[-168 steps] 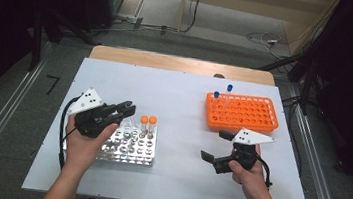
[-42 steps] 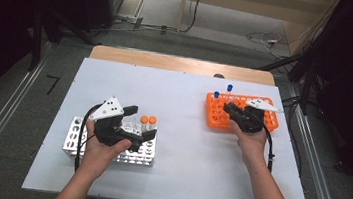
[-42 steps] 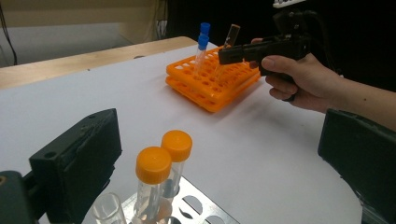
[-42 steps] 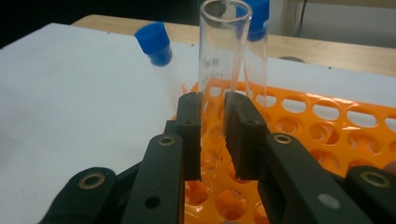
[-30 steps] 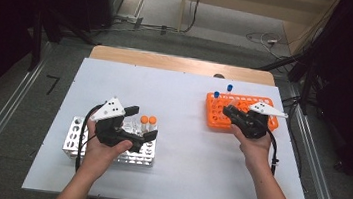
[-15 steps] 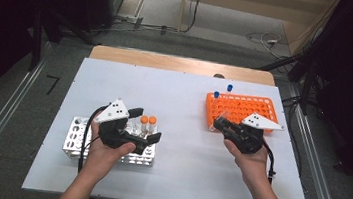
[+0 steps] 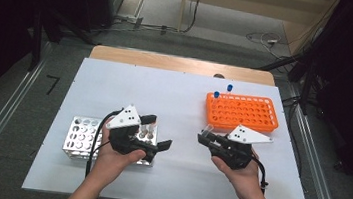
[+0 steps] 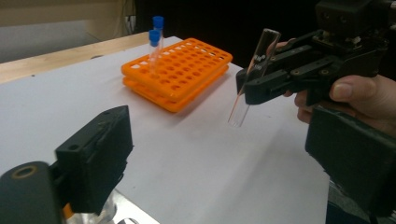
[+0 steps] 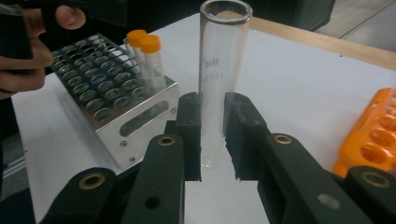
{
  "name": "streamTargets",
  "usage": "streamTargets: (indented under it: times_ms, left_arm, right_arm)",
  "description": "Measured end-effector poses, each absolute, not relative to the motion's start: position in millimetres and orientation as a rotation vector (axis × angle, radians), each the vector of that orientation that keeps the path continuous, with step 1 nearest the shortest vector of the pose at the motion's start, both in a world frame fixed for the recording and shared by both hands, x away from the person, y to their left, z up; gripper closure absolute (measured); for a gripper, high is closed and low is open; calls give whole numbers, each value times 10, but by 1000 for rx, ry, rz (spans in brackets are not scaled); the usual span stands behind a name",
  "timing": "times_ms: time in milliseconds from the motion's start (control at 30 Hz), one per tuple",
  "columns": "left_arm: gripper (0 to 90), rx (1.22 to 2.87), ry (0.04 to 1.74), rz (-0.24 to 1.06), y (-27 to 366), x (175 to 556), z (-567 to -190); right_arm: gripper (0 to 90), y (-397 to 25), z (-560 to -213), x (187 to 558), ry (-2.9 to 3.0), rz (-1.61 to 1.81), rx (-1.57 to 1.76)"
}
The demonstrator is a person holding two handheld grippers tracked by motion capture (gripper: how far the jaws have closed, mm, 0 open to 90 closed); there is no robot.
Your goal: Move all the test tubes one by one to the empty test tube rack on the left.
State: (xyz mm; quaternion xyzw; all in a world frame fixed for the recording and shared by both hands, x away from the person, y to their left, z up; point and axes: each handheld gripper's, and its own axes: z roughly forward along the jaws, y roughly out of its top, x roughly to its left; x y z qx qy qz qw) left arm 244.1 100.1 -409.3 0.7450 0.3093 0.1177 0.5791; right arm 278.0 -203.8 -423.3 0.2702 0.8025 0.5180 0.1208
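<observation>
While your right gripper (image 9: 212, 135) pinches an uncapped glass test tube (image 9: 218, 70) upright above the table, your left gripper (image 7: 156, 132) spread wide beside the metal rack (image 7: 82, 136), palm underneath.

Black gripper (image 9: 212, 135) bodies with brass screws (grey three-cornered plates on top), trailing black cables.

Orange-capped tubes (image 7: 147, 129) at centre left of high view mostly hidden behind left gripper (image 7: 159, 134). Metal rack (image 8: 108, 211) cut by bottom edge in left gripper view. Printing on glass tube (image 9: 220, 70) too blurred to read.
</observation>
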Motion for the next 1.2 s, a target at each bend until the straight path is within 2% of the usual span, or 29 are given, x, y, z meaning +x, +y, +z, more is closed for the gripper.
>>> streamTargets:
  times_ms: [567,1033,1200]
  left_arm:
    - [496,1776,636,220,733,2367,-4092]
    - [713,1811,589,195,643,2345,-4113]
    - [739,1823,577,222,644,2334,-4115]
  right_arm:
    - [739,-1702,-4276,2557,2454,1503,651]
    - [739,-1529,-4311,2446,2512,1506,594]
    - [739,-1531,-4320,2445,2518,1509,603]
